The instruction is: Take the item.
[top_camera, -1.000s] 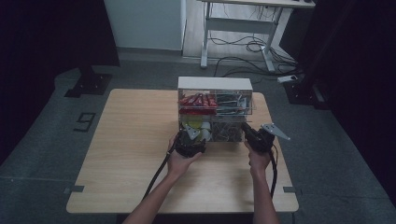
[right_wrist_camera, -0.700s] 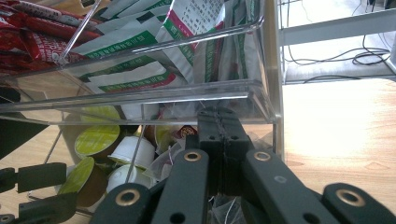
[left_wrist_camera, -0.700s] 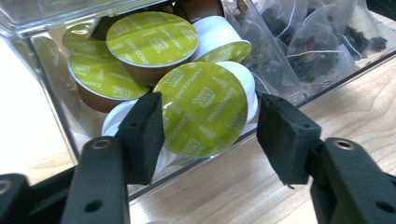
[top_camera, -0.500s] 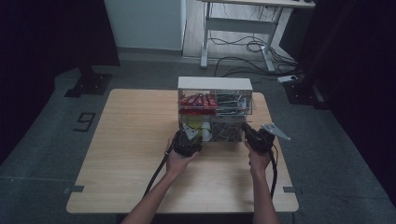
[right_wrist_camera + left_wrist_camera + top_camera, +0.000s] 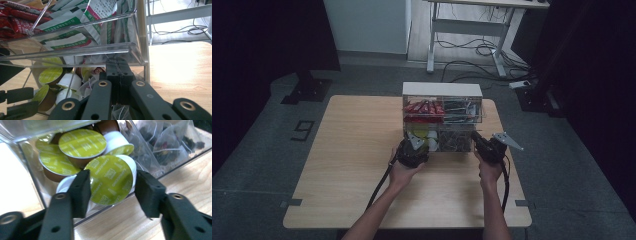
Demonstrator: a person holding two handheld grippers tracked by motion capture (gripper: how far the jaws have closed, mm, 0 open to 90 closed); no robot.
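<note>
A clear acrylic organizer (image 5: 442, 90) stands at the table's far middle. In the left gripper view a green-lidded coffee capsule (image 5: 110, 180) lies at the front of the lower-left bin among other capsules. My left gripper (image 5: 113, 192) (image 5: 418, 141) has a pad against each side of it. Those jaws have just eased open a little, and the capsule is still between them. My right gripper (image 5: 116, 62) (image 5: 475, 136) is shut with nothing in it. Its tips are at the front of the lower-right bin, just under the upper shelf's clear edge (image 5: 87, 51).
The upper shelf holds red packets (image 5: 423, 107) and green-and-white sachets (image 5: 100, 22). Tea bags (image 5: 165, 147) fill the lower-right bin. Bare wooden tabletop (image 5: 357, 150) spreads left and in front. A desk frame and cables (image 5: 472, 47) stand on the floor beyond.
</note>
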